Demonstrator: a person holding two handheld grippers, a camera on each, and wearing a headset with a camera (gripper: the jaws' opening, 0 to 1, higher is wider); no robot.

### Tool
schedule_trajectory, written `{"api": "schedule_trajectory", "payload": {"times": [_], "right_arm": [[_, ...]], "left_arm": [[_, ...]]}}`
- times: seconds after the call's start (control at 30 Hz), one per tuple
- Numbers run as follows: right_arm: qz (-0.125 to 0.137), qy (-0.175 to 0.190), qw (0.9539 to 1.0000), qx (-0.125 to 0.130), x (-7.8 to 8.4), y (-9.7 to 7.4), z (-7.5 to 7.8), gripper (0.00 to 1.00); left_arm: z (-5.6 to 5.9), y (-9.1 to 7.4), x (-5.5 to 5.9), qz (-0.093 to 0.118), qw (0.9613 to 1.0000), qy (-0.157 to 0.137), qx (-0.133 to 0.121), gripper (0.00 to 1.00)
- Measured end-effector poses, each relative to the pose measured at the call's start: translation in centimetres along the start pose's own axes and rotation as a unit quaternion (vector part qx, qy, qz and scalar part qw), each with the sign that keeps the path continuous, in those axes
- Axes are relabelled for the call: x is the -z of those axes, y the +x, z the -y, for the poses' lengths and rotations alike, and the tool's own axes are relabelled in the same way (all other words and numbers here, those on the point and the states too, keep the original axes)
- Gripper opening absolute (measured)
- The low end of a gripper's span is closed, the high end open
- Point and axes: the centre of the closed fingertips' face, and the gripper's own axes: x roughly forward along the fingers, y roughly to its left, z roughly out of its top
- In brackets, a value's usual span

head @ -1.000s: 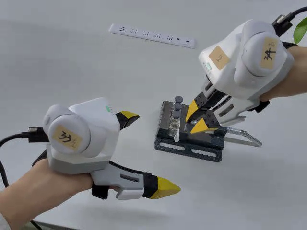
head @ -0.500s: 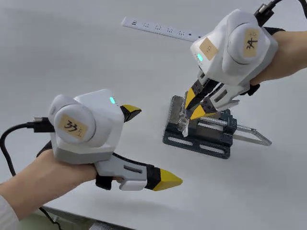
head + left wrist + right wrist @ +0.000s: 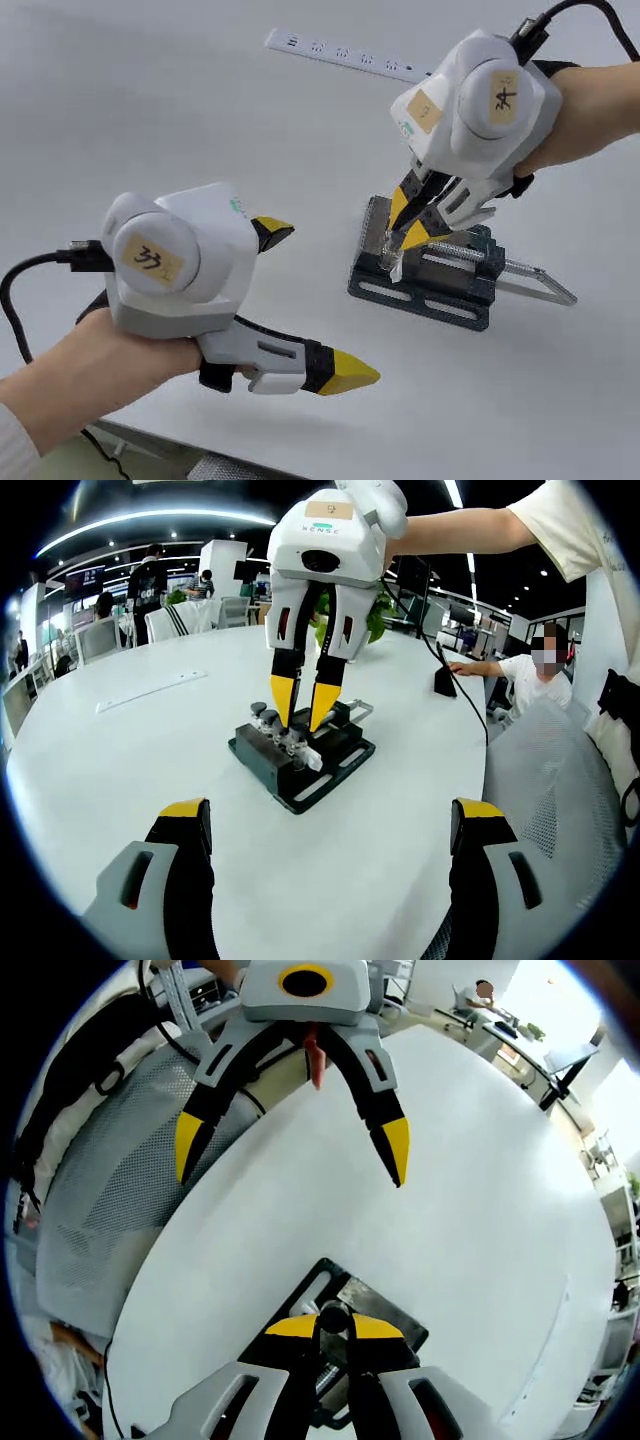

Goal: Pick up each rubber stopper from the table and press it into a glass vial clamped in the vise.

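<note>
Mostly covered from sight
The right gripper (image 3: 333,1327) pinches a small grey rubber stopper (image 3: 334,1313), its yellow tips hiding most of it.

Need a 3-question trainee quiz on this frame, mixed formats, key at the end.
1. True or false: the left gripper has its jaws wide apart and holds nothing.
2. The right gripper is poised over: A) the power strip B) the vise C) bare table.
3. Fill in: the right gripper's jaws pinch a dark rubber ____.
Key: 1 true; 2 B; 3 stopper.
</note>
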Motion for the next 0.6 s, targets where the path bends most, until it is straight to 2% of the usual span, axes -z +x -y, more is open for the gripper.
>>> {"api": "schedule_trajectory", "payload": {"times": [0.6], "right_arm": [[-0.009, -0.002, 0.9999, -0.014, 0.04, 0.36, -0.13, 0.05]], "left_arm": [[-0.06, -0.09, 0.44, -0.001, 1.0000, -0.007, 0.002, 0.99]]}}
